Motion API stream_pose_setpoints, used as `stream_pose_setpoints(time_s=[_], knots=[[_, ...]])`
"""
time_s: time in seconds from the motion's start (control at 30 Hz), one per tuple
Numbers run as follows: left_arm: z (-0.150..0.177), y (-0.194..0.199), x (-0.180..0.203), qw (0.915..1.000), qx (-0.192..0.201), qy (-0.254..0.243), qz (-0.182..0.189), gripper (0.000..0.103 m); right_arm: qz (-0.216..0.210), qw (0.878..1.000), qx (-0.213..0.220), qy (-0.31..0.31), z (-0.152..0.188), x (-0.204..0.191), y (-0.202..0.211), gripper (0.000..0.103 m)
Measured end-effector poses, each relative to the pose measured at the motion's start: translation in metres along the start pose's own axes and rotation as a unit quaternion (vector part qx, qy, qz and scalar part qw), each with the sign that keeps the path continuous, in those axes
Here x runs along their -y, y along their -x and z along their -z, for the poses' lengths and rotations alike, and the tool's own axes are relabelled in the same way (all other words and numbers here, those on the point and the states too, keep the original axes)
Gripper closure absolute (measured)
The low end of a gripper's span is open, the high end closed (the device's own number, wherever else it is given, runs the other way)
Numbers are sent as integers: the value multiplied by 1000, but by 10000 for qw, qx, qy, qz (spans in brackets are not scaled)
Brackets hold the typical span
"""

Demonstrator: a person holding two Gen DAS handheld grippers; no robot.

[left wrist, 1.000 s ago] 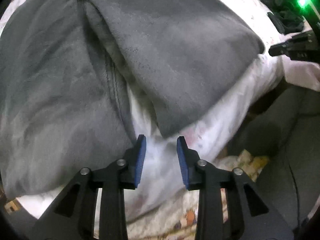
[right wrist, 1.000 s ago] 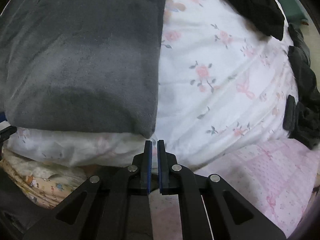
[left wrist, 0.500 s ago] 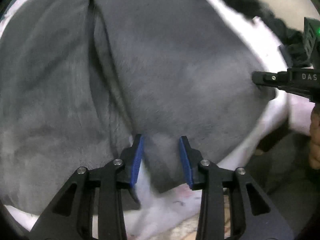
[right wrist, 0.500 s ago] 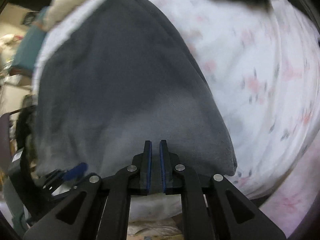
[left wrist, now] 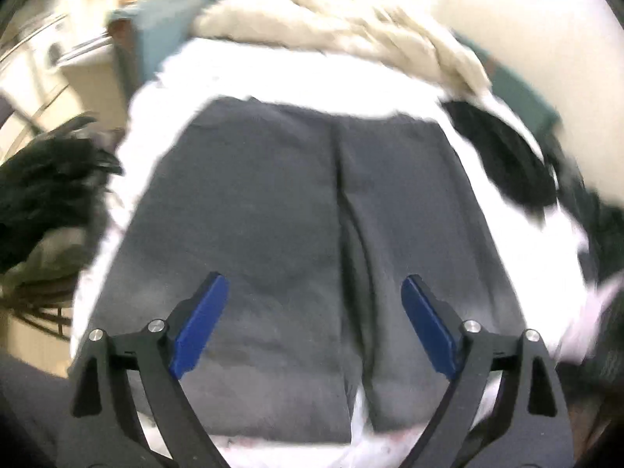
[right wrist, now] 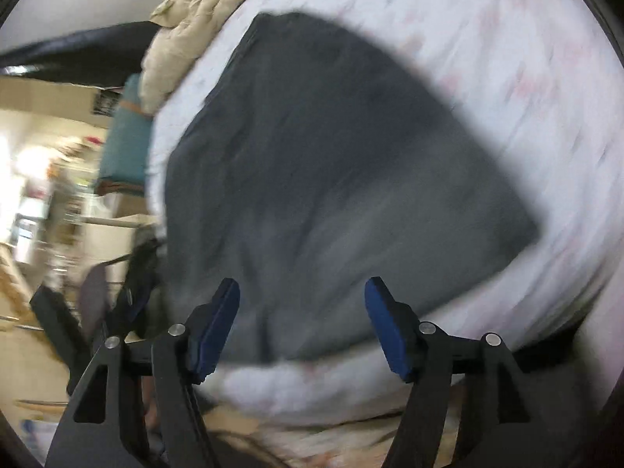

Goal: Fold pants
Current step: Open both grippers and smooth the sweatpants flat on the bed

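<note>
The folded dark grey fleece pants lie mid-frame on the white floral bedsheet. The left gripper and right gripper have just been opening; both stand wide, empty.

A bedroom in someone's home, by the look of it: a bed spread with a white floral sheet, a cream quilted comforter bunched at its far end, and dark clothes heaped along the side. Cluttered household shelves blur past the bed.
</note>
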State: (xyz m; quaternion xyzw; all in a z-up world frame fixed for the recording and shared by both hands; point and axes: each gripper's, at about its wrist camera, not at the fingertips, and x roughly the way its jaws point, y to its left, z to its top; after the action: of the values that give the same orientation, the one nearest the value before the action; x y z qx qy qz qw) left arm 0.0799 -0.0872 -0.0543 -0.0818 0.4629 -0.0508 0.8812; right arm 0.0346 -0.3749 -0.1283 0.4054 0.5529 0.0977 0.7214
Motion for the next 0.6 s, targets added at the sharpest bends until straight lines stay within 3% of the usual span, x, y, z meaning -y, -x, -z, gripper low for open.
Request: stream_pose_setpoints(time_s=[0.07, 0.17, 0.3, 0.4, 0.6], knots=[[-8, 8, -15, 9990, 146, 415, 35, 14, -467, 9967, -389, -534, 26, 5, -29, 34], [-14, 10, -27, 9979, 133, 629, 101, 14, -1135, 9790, -893, -1441, 54, 13, -66, 33], [-16, 1, -23, 9965, -38, 769, 329, 14, -814, 9796, -841, -1635, 77, 19, -97, 31], [-17, -1, -13, 9981, -48, 521, 332, 14, -904, 9721, -359, -2136, 66, 43, -96, 31], [-28, 4, -16, 9983, 41, 486, 330, 14, -328, 9811, 385, -1867, 26, 45, -62, 31]])
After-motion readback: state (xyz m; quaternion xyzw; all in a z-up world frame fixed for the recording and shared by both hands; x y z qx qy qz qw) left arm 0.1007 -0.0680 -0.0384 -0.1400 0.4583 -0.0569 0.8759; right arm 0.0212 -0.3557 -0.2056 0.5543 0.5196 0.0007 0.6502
